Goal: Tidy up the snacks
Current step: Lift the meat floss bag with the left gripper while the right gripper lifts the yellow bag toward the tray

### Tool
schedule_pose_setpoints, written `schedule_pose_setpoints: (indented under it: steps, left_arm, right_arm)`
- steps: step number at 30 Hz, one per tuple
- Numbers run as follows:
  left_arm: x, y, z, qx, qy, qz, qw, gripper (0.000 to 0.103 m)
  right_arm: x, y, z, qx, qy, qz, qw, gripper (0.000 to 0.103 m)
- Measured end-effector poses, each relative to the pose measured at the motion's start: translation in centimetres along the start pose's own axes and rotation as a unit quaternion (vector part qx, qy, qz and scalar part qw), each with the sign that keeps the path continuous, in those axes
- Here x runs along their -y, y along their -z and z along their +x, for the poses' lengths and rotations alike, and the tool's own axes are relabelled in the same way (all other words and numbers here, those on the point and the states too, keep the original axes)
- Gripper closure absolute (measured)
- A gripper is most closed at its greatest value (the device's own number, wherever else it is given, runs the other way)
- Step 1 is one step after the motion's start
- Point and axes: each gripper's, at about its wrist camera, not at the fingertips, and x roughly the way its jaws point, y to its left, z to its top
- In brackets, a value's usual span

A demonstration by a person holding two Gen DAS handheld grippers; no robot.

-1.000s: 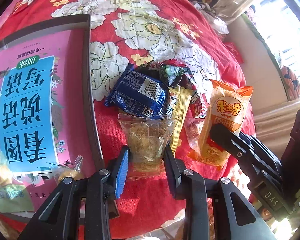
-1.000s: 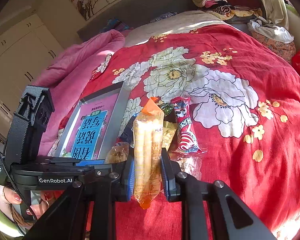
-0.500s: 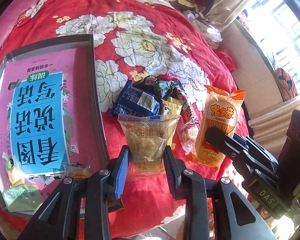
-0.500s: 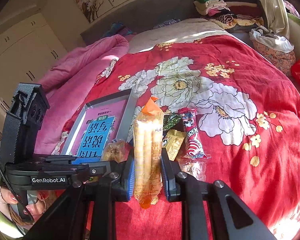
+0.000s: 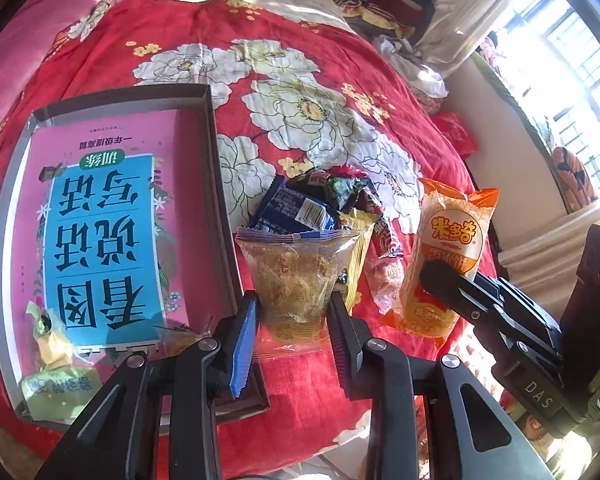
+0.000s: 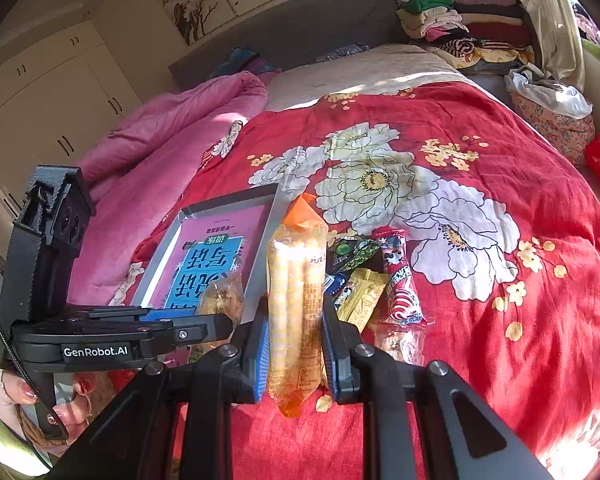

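My left gripper (image 5: 290,320) is shut on a clear packet of brown floss cake (image 5: 296,272), held above the bed next to the right wall of a grey box (image 5: 216,184). My right gripper (image 6: 294,344) is shut on a long orange pack of rice rolls (image 6: 296,300), which also shows in the left wrist view (image 5: 444,256). A pile of snacks lies on the red quilt: a blue packet (image 5: 296,212), a green one (image 5: 340,188), a yellow one (image 6: 360,292), a red-and-white candy stick (image 6: 398,276). The box holds a pink-and-blue book (image 5: 100,236), a green packet (image 5: 56,384) and a small wrapped snack (image 5: 180,338).
The red flowered quilt (image 6: 480,168) covers the bed, with a pink duvet (image 6: 152,148) at left. Folded clothes (image 6: 452,24) are stacked at the head. A window sill (image 5: 560,240) and the bed edge are at right in the left wrist view.
Both grippers have risen and drawn back from the bed with their snacks still held. The box and the snack pile now look farther away.
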Motion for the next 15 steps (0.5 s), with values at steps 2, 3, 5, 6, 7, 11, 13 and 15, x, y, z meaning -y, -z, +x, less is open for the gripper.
schedule_pose_setpoints:
  steps: [2,3,5,6,7,11,13,15]
  left_arm:
    - [-0.3,0.0,-0.3,0.003,0.000,-0.003,1.0000,0.068]
    - [-0.4,0.0,-0.5,0.004,-0.001,-0.004,1.0000,0.068]
    - [-0.8,0.1,-0.7,0.005,-0.001,-0.009,0.9999,0.068]
    - [-1.0,0.1,-0.9,0.006,0.002,-0.012,0.9999,0.068]
    - [-1.1,0.1,-1.0,0.008,0.003,-0.015,0.9999,0.068]
    - [-1.7,0.1,-1.7,0.014,-0.001,-0.018,0.9997,0.068]
    - [-1.9,0.0,-1.9,0.017,-0.003,-0.021,0.9996,0.068]
    - [-2.2,0.0,-2.2,0.020,-0.001,-0.026,0.9995,0.068]
  right_arm:
    - [-0.3,-0.1,-0.1,0.001,-0.001,-0.003,1.000,0.080]
    - [-0.4,-0.1,-0.1,0.001,-0.002,-0.003,1.000,0.080]
    - [-0.6,-0.2,-0.1,0.002,-0.003,-0.005,1.000,0.080]
    - [-0.8,-0.2,-0.1,0.002,-0.003,-0.006,1.000,0.080]
    - [-0.9,-0.2,-0.1,0.002,-0.004,-0.008,1.000,0.080]
    - [-1.4,-0.3,-0.2,0.003,-0.007,-0.010,1.000,0.080]
    - [-1.6,-0.4,-0.1,0.003,-0.008,-0.011,1.000,0.080]
    - [-1.9,-0.5,-0.1,0.003,-0.010,-0.013,1.000,0.080]
